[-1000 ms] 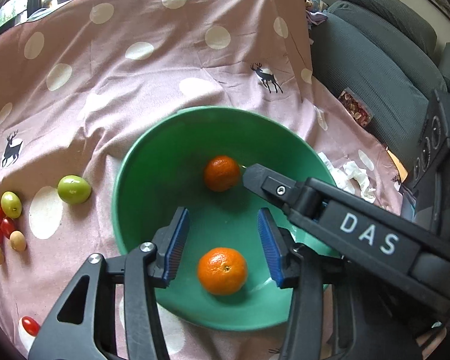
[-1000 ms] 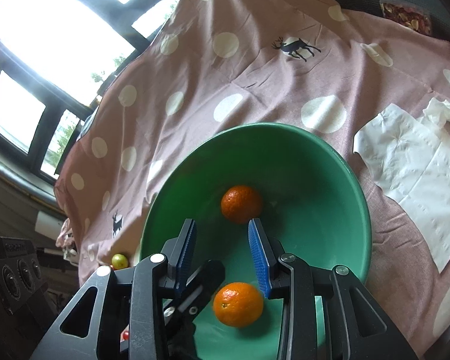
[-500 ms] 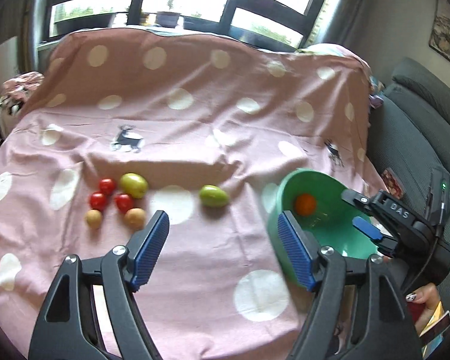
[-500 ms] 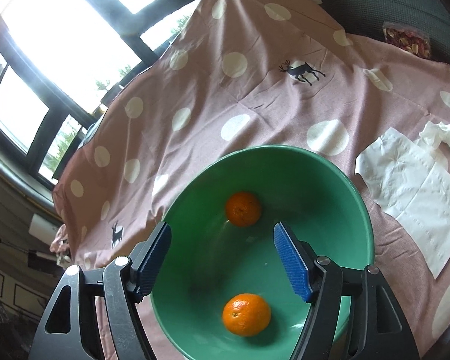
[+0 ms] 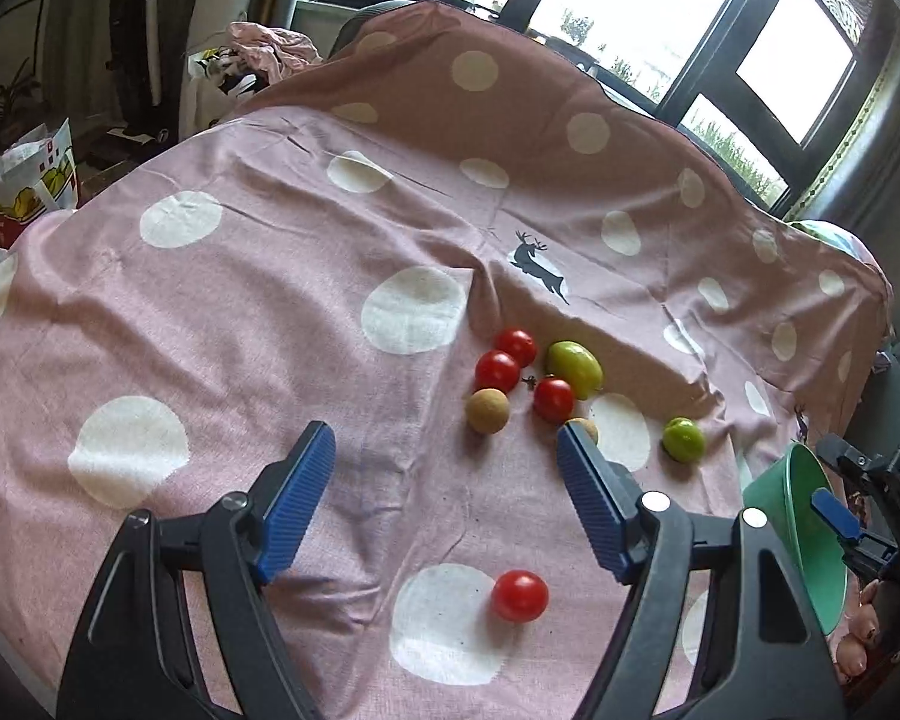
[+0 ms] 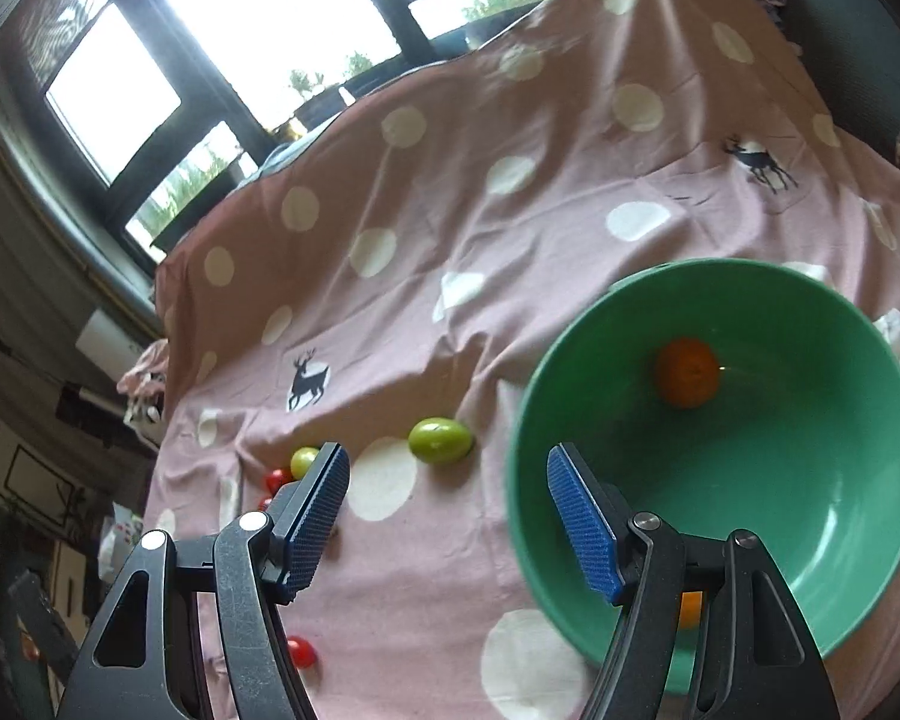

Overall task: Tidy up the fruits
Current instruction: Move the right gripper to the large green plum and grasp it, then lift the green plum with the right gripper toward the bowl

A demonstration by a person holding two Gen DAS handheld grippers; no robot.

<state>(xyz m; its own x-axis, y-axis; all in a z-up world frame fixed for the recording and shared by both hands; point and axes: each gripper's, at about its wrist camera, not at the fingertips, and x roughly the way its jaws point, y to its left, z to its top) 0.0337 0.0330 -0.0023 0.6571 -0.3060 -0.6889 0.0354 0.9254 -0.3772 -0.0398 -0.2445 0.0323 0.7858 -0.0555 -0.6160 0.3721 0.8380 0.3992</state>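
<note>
Wide apart and holding nothing, the blue fingers of the left gripper have just been opening; only bare pink spotted cloth lies between them. In the left wrist view this gripper slants down toward the middle of the cloth. Just beyond its right finger sits a cluster: three red tomatoes, a brown round fruit and an oval green fruit whose long axis runs up-left to down-right. A round green fruit lies a little apart toward the right edge, and one single red tomato lies nearer the camera, on a white dot. At the right edge the green bowl shows edge-on, with the right gripper at its rim.

In the right wrist view the right gripper's fingers have also just been opening and stand fully apart, empty, angled down above the cloth just left of the bowl's rim. An orange rests inside the bowl toward its far side; a second orange peeks out behind the right finger's frame. The round green fruit lies just left of the bowl, its long axis roughly level across the picture.
</note>
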